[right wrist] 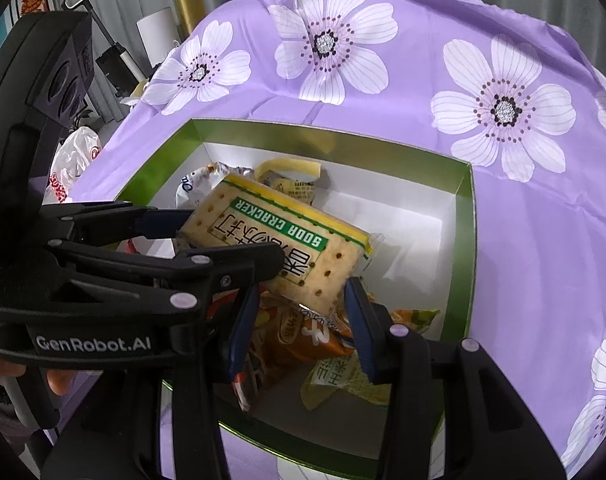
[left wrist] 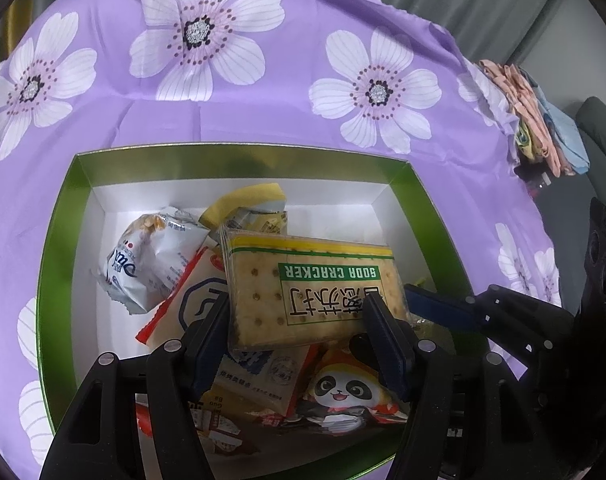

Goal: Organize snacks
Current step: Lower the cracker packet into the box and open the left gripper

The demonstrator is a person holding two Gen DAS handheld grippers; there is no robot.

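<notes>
A green-rimmed box (left wrist: 239, 160) with a white inside stands on the purple flowered cloth and holds several snack packs. My left gripper (left wrist: 299, 328) is shut on a soda cracker pack (left wrist: 303, 288) and holds it over the box, above the other snacks. In the right wrist view the pack (right wrist: 279, 240) hangs between the left gripper's fingers (right wrist: 231, 264). My right gripper (right wrist: 299, 328) is open and empty, just above an orange snack bag (right wrist: 303, 340) in the box (right wrist: 465, 240). Its blue finger shows in the left wrist view (left wrist: 439, 308).
The box also holds a silver-white pack (left wrist: 155, 260), a yellow pack (left wrist: 247, 200), a panda pack (left wrist: 343, 392) and a yellow-green pack (right wrist: 343, 384). Folded cloths (left wrist: 539, 120) lie at the table's right edge. A white plastic bag (right wrist: 75, 160) sits off the left side.
</notes>
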